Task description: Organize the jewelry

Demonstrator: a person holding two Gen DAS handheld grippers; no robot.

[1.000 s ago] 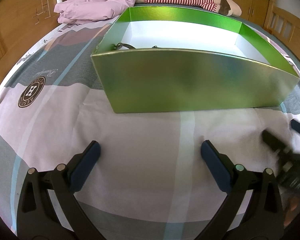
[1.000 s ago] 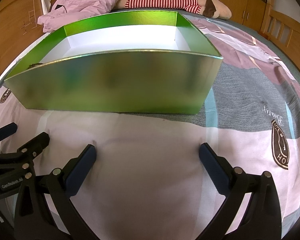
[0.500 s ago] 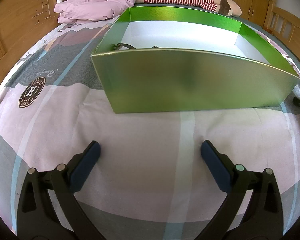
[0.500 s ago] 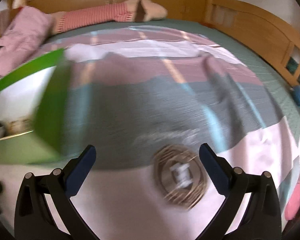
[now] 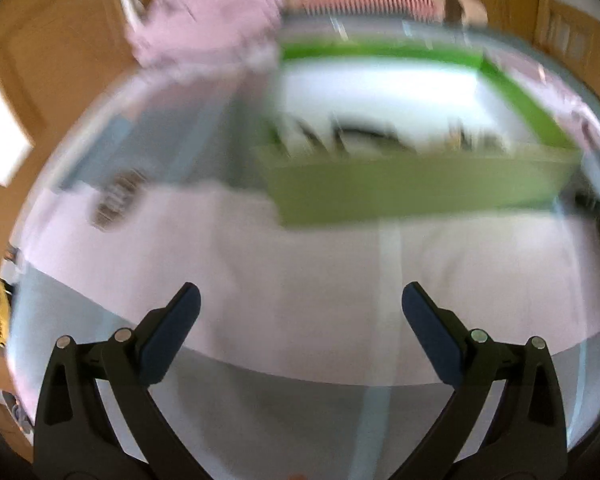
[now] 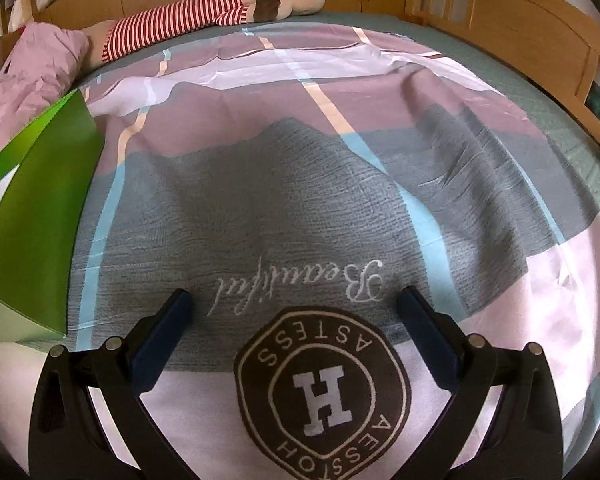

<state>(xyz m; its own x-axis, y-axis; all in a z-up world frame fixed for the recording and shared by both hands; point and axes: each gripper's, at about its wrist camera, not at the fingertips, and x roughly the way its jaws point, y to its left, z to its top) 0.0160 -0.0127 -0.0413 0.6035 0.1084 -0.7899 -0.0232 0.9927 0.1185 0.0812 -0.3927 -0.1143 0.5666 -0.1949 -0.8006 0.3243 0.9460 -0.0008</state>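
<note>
A green box (image 5: 412, 188) with a white inside sits on the bed, blurred in the left wrist view. Dark jewelry pieces (image 5: 364, 138) lie along its near inner wall, too smeared to tell apart. My left gripper (image 5: 300, 312) is open and empty, raised over the bedsheet in front of the box. In the right wrist view only the box's right corner (image 6: 40, 216) shows at the left edge. My right gripper (image 6: 292, 304) is open and empty above the sheet's round "H" logo (image 6: 324, 388). No loose jewelry shows on the sheet there.
A pink garment (image 5: 204, 28) and a striped plush toy (image 6: 204, 8) lie at the far end of the bed. A wooden bed frame (image 6: 520, 12) runs along the right. The patterned sheet (image 6: 300, 184) spreads wide to the right of the box.
The right gripper swung right, away from the box, and now faces the sheet's logo. The left gripper has just lifted and tilted, so the box interior shows and the view is blurred.
</note>
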